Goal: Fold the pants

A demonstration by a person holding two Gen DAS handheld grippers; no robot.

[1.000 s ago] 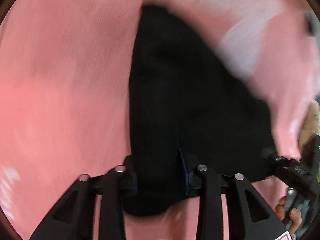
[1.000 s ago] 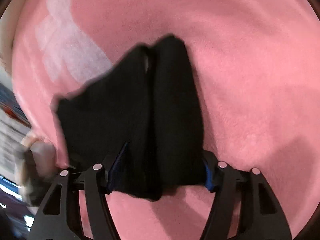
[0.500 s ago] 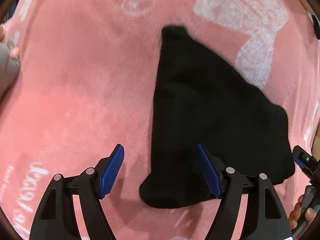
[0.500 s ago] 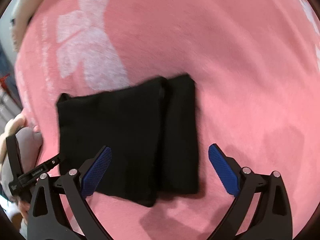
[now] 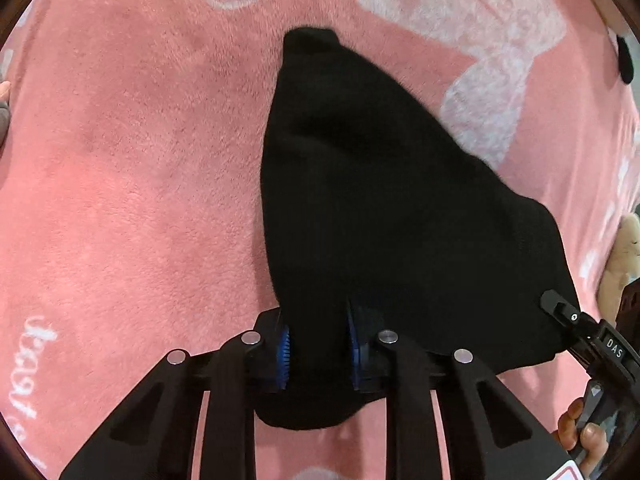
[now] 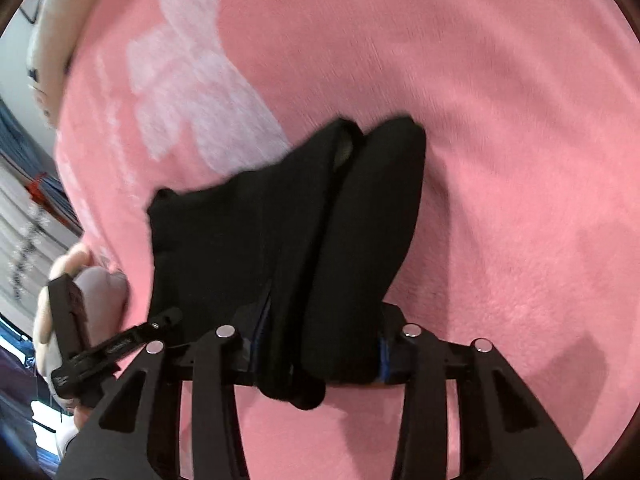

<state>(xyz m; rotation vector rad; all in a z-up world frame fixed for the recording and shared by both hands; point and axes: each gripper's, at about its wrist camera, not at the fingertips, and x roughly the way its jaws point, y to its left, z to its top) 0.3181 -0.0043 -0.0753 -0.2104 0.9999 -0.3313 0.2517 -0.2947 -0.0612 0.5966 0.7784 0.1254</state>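
The black pants (image 5: 380, 208) are folded into a small thick bundle on a pink blanket (image 5: 120, 160). My left gripper (image 5: 318, 354) is shut on the near edge of the pants, blue pads pressed into the cloth. In the right wrist view the pants (image 6: 304, 232) rise off the blanket toward my right gripper (image 6: 320, 354), which is shut on their near edge. The right gripper also shows in the left wrist view (image 5: 580, 332) at the pants' right corner, and the left gripper shows in the right wrist view (image 6: 112, 348).
The pink blanket (image 6: 500, 160) has white printed patterns (image 5: 480, 40) and lettering (image 5: 32, 368). A beige plush toy (image 5: 624, 264) lies at the right edge. A blurred shelf or room area (image 6: 24, 184) lies past the blanket's left edge.
Half a second ago both grippers were open above the flat pants. Both have now closed on the near edge and the bundle is pulled up toward them.
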